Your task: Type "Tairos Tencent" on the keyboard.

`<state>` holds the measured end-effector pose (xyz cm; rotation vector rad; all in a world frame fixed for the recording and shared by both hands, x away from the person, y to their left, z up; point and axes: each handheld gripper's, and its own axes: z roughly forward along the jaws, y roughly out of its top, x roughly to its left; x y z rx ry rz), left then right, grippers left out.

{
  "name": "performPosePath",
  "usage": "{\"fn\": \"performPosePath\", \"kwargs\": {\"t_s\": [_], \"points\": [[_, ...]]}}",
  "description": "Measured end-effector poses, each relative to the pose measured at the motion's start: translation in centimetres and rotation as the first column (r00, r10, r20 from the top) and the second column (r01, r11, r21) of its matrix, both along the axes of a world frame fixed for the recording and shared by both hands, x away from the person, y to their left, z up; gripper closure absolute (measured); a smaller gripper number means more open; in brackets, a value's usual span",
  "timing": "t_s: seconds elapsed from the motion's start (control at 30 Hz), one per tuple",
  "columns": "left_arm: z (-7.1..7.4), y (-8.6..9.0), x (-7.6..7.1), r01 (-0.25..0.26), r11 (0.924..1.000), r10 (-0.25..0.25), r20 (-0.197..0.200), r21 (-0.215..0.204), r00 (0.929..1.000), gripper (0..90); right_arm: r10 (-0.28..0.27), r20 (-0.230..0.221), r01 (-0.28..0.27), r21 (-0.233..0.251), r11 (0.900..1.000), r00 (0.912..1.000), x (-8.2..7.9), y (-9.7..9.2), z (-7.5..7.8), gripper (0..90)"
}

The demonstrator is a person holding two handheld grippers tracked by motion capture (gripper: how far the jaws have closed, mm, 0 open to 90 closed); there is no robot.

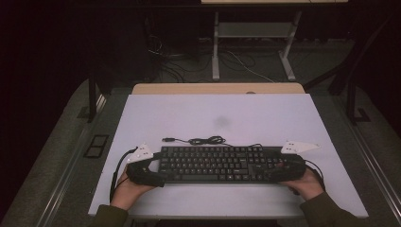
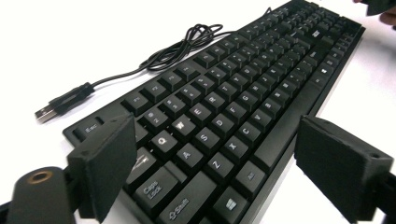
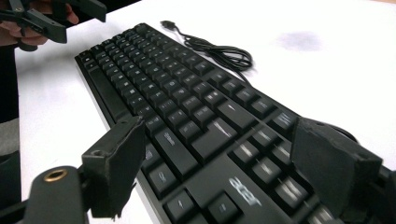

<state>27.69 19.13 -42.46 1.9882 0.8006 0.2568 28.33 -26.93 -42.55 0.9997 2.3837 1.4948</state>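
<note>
A black keyboard [image 1: 215,164] lies along the near edge of the white worktop [image 1: 265,118], its coiled cable [image 1: 205,140] and USB plug [image 2: 46,112] resting just behind it. The left gripper [image 1: 152,166] sits at the keyboard's left end, jaws spread wide either side of it, pads clear of the casing. The right gripper [image 1: 283,169] sits at the right end, jaws likewise apart and not pressing. Key legends read "Esc", "Caps Lock" and "Shift", with Q, W, E, R, A, S, Z and X legible. The casing's right end carries the brand "acer" [image 3: 243,190].
</note>
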Motion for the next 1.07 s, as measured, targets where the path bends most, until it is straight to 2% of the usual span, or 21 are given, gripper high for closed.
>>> {"fn": "performPosePath", "kwargs": {"t_s": [0.27, 0.53, 1.07], "points": [[-0.1, 0.4, -0.2, -0.016, 0.9998, 0.016, 0.000, 0.012, 0.9999, 2.7, -0.046, -0.008, 0.046, 0.000, 0.9989, 0.9989, -1.0, -2.4, -0.5, 17.3], [-0.3, 0.5, -0.1, -0.018, 0.9997, 0.018, -0.003, 0.016, 0.9998, 0.0, -0.072, -0.017, 0.072, -0.018, 0.9972, 0.9972, -1.6, -3.8, -1.4, 17.3], [-0.4, 0.2, -0.2, 0.006, 0.9991, -0.006, 0.006, 0.041, 1.0000, 0.0, -0.075, -0.003, 0.075, -0.005, 0.9972, 0.9972, -1.7, -4.1, -1.3, 17.3]]}}
